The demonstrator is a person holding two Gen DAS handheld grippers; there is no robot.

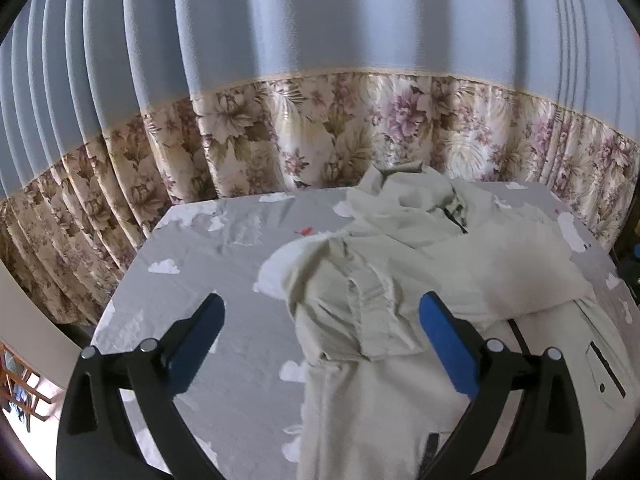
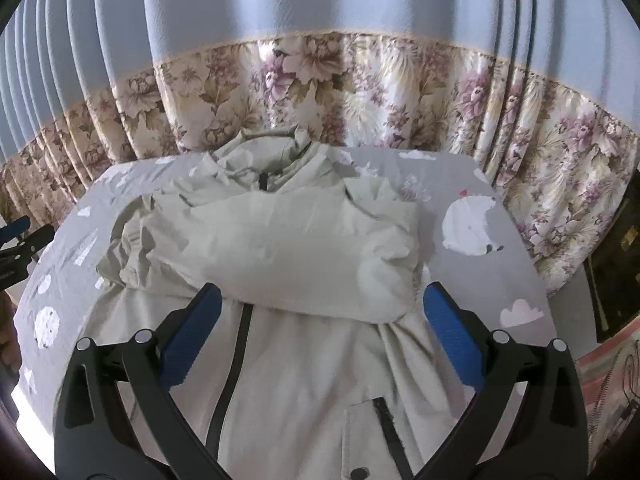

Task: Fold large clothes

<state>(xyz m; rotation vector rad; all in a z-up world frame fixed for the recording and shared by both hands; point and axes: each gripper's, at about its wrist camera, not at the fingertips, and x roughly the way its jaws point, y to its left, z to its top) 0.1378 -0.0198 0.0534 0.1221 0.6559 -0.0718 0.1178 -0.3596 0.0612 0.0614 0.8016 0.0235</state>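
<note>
Crumpled pale-green cotton zip jacket on grey cloud-print sheet, sleeves folded inward, left gripper and right gripper spread apart, empty

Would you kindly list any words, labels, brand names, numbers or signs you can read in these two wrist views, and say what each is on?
None can be read in either view.
The pale jacket shows only dark zips and a snap, no label.
The grey sheet carries white cloud and animal shapes, no lettering.
The curtain is plain blue above, floral below.
</note>
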